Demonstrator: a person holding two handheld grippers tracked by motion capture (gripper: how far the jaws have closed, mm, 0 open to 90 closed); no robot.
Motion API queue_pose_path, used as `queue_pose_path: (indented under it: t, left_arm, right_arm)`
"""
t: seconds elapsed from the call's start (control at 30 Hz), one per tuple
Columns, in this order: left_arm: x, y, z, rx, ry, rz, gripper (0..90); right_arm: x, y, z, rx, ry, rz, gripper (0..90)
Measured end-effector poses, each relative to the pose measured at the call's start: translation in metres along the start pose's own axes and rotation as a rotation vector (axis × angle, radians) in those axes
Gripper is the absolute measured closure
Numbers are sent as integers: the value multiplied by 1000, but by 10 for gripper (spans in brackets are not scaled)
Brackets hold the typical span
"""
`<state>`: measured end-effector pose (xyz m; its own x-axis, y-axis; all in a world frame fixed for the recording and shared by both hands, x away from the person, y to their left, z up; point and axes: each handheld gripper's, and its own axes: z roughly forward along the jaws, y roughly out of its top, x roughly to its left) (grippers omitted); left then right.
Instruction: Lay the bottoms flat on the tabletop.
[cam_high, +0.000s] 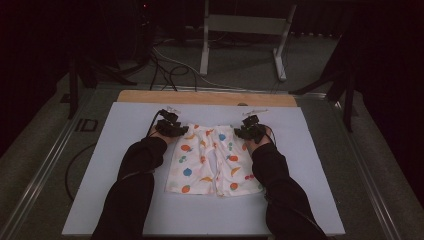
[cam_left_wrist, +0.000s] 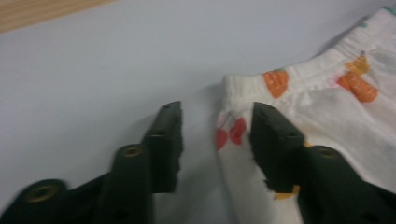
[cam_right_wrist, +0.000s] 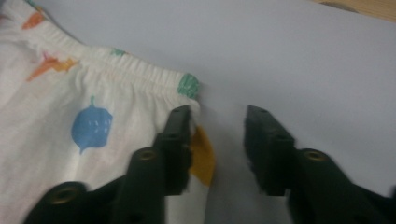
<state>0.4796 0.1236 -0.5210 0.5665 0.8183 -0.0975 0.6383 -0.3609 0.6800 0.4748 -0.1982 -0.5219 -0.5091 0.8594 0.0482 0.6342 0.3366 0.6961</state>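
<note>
The soft, limp white fruit-print cotton shorts (cam_high: 210, 159) lay with one waistband corner between each unclamped, half-spread gripper's jaws (left gripper (cam_left_wrist: 215, 122), right gripper (cam_right_wrist: 217, 125)), the likeliest holds.

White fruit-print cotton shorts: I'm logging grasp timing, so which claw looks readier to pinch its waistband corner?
Probably the left claw: the edge of the white fruit-print cotton shorts lies in its gap. The right claw has one jaw on the cloth, the hem barely inside. Neither pinches yet.
</note>
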Motion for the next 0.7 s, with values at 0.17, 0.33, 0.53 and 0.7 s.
queue_pose_path:
  t: [0.17,0.33,0.53,0.7]
  left_arm:
    - [-4,1,4,-4,11,17,762]
    - [-9,5,5,9,29,16,886]
    - [-9,5,4,6,20,22,888]
    - [-10,4,4,4,12,23,889]
  right_arm:
    - [2,0,0,11,-14,-21,875]
    - [-2,1,-1,15,-57,0,900]
    - [-9,1,-4,-10,-28,37,890]
    - [-5,3,3,-21,67,58,621]
